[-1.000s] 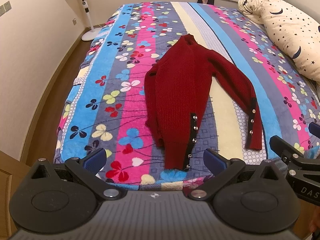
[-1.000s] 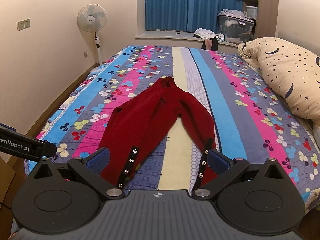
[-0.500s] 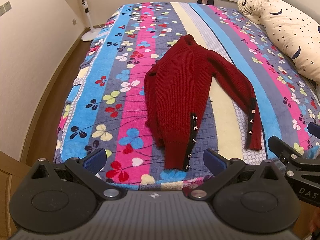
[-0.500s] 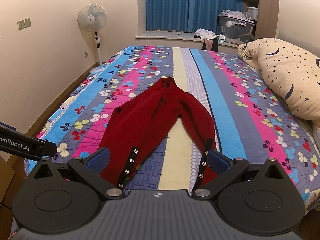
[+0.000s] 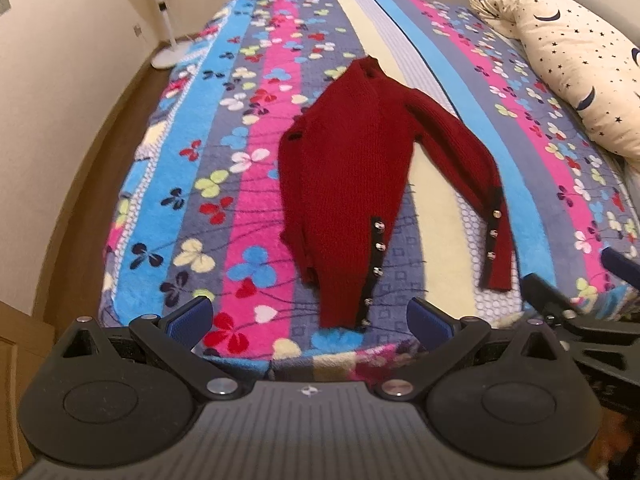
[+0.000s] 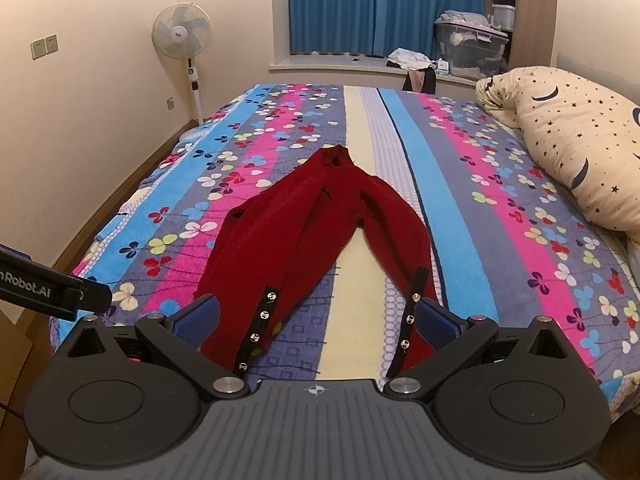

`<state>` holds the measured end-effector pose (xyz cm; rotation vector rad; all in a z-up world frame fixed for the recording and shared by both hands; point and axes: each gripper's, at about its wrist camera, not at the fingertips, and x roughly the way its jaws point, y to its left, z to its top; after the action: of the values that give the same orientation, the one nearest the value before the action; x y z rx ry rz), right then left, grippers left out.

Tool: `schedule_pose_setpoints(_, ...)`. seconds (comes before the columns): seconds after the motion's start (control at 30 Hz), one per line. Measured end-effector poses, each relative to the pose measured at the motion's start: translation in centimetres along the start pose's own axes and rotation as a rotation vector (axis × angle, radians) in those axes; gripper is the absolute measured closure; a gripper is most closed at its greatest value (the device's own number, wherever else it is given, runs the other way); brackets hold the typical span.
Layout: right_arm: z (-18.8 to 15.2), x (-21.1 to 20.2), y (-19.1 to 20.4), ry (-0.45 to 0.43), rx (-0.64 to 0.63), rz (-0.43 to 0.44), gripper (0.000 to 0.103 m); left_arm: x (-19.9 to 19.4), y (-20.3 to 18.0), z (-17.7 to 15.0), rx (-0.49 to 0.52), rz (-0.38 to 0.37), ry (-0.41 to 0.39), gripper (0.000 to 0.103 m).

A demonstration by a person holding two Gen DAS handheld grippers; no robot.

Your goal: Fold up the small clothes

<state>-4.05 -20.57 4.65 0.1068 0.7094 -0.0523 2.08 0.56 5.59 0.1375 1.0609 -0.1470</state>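
Note:
A dark red knitted sweater [image 5: 352,168] [image 6: 304,232] lies flat on the striped flowered blanket [image 5: 192,200] [image 6: 460,216], collar far, with black button cuffs near the bed's front edge. One sleeve is folded over the body; the other sleeve [image 5: 476,184] [image 6: 404,236] stretches out to the right. My left gripper [image 5: 310,316] hovers open above the front edge, just short of the folded sleeve's cuff. My right gripper [image 6: 318,320] is open too, its fingers straddling both cuffs from above, touching nothing. Part of the right gripper's body shows at the right edge of the left wrist view.
A long cream pillow with stars and moons [image 5: 576,68] [image 6: 572,148] lies along the bed's right side. A standing fan [image 6: 182,36] is by the left wall. Blue curtains, a window ledge with clothes and storage boxes [image 6: 472,48] are behind the bed.
The left wrist view has tilted slightly downward and moved a little toward the bed, with motion blur. The right gripper has edged forward slightly. The sweater has not moved.

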Motion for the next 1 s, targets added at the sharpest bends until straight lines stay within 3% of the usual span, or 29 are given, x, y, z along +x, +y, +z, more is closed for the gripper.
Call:
schedule_pose_setpoints(0.1, 0.3, 0.5, -0.3, 0.017, 0.014, -0.003, 0.001, -1.7, 0.4, 1.7, -0.007, -0.046, 0.002, 0.000)
schedule_pose_setpoints(0.33, 1.1, 2.7, -1.1, 0.073, 0.071, -0.024, 0.001, -8.0, 1.1, 5.4, -0.029, -0.146, -0.141, 0.000)
schedule_pose_setpoints(0.43, 1.5, 3.6, -1.2, 0.097, 0.083, -0.029, 0.001, -9.1, 0.8, 6.7, -0.020, -0.186, -0.157, 0.000)
schedule_pose_setpoints(0.7, 2.2, 5.2, -0.8, 0.125, 0.079, -0.032, 0.001, -8.4, 1.7, 8.2, -0.047, -0.229, -0.146, 0.000)
schedule_pose_setpoints(1.0, 2.6, 7.4, -0.7, 0.162, 0.080, -0.034, 0.001, -5.5, 1.8, 9.6, -0.013, -0.272, -0.085, 0.000)
